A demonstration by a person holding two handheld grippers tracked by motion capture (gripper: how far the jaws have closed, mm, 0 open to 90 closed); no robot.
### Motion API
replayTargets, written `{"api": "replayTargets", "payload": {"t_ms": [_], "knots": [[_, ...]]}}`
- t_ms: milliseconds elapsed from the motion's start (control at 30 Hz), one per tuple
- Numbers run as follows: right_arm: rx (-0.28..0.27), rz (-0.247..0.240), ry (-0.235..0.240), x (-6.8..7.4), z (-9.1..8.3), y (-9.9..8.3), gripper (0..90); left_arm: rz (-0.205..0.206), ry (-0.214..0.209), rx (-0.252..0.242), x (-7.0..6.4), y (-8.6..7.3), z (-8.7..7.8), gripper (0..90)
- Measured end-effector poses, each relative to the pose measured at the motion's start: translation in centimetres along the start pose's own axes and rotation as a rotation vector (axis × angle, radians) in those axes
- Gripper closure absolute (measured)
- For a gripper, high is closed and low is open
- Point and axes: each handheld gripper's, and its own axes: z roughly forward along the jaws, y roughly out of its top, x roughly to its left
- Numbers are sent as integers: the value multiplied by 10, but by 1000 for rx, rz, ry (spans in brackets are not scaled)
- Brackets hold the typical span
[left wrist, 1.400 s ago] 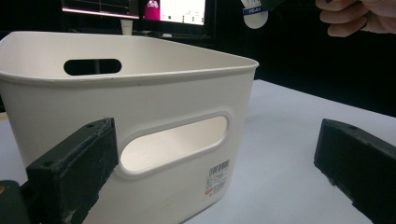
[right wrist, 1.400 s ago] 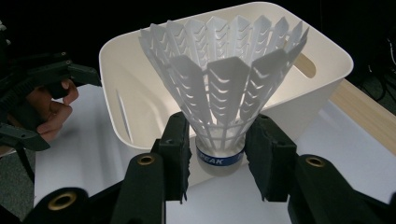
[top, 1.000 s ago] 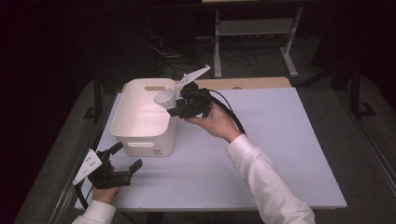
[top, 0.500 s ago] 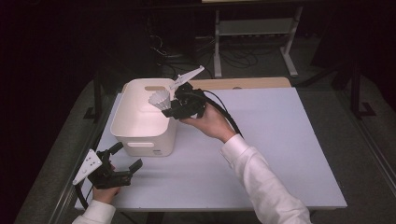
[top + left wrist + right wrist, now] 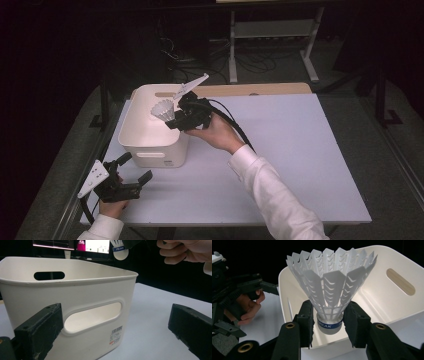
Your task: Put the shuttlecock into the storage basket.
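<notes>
Shuttlecock (image 5: 329, 293): white, with a blue band reading PEAK above its cork; we see it held above the bin's open top, at the right-hand rim.
Right gripper (image 5: 176, 119): we see its two black jaws pressed on either side of the cork base, skirt pointing away from the jaws.
Bin (image 5: 145, 145): white plastic, slot handles in its walls, standing on the table's left part.
Left gripper (image 5: 134, 170): we see it resting low near the table's front left corner, jaws spread wide with nothing between, facing the bin's near wall.
Table (image 5: 300, 150): pale top.
</notes>
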Motion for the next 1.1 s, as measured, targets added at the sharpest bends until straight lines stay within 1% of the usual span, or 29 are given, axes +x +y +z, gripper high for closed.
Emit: {"api": "replayTargets", "payload": {"t_ms": [33,100,200,267,333,367,433,467,500,533,733,833,867,967,1000,1033,1067,1100], "knots": [[0,0,0,0,0,0,593,1,0,0,0,0,0,0],[-9,18,21,2,4,0,593,0,-1,-2,0,0,0,0],[-2,12,22,1,8,-1,593,5,-1,1,0,0,0,0],[1,22,35,2,14,-2,593,2,0,2,0,0,-1,0],[2,25,38,2,16,-2,593,4,-1,0,1,0,-1,0],[3,19,46,3,18,-2,593,1,0,-1,0,0,-1,0],[4,14,47,3,20,-2,593,2,-1,1,1,0,-1,0],[2,21,50,3,21,-2,593,3,-1,1,1,0,-1,0],[5,13,47,3,22,-2,593,4,1,12,1,1,-1,0],[9,3,45,2,23,-3,593,4,1,13,1,1,-1,0],[10,12,47,1,26,-4,593,4,2,8,1,1,-1,0],[7,1,46,0,27,-4,591,4,1,9,1,1,-1,0],[4,17,50,1,28,-4,590,4,1,9,1,1,-1,0],[2,18,54,0,28,-4,587,3,1,9,1,0,-1,0],[4,11,47,-2,29,-5,541,3,1,8,1,0,-1,0],[0,17,48,-2,30,-5,490,3,1,8,1,0,-1,0],[0,17,48,-2,30,-5,490,3,1,8,1,0,-1,0],[-2,19,46,-2,29,-5,440,3,0,7,1,0,-1,0]]}}
